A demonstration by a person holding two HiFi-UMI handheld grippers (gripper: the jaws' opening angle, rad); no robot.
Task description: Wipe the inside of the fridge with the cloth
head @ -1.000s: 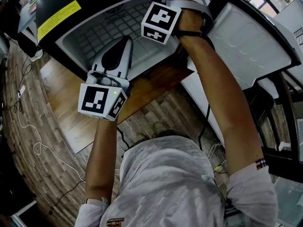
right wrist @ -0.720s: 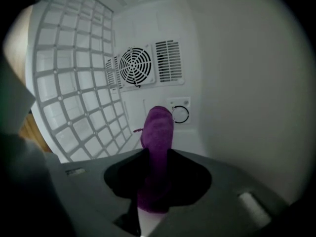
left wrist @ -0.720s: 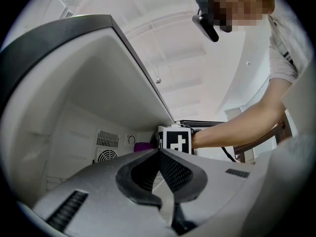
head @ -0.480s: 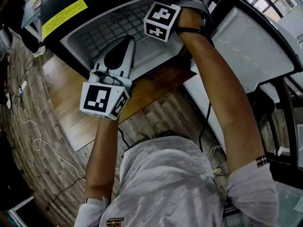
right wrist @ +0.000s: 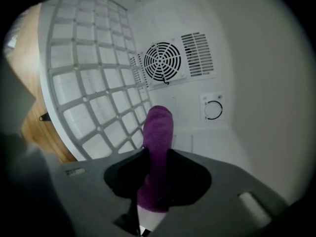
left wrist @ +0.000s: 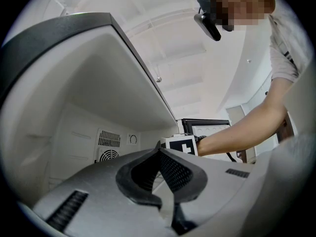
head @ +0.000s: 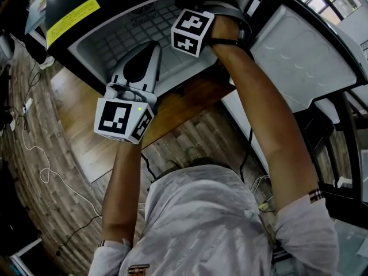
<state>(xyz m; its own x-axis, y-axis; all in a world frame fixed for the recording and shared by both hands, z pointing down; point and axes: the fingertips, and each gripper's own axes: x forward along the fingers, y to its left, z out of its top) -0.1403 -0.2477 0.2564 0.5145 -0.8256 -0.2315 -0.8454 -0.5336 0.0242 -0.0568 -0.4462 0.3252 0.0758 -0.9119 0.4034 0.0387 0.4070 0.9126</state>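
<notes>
Barely shifted, right tongs (right wrist: 158,152) pinching half-hidden cloth (right wrist: 159,125) in fridge (right wrist: 256,83), left tongs (left wrist: 159,151) pressed together

Office or lab workroom: small fridge (head: 86,53) on a wooden table (head: 72,105), loose cables (head: 45,179) over plank floor (head: 60,211).

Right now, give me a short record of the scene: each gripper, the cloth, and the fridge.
left gripper: jaws together, empty, at the fridge's opening
right gripper: shut on the purple cloth, inside the fridge
purple cloth: sticks out past the jaws toward the back wall; contact cannot be told
fridge: door open, white interior
wire shelf: left of the cloth in the right gripper view
back wall: round fan grille, with a dial lower right of it
</notes>
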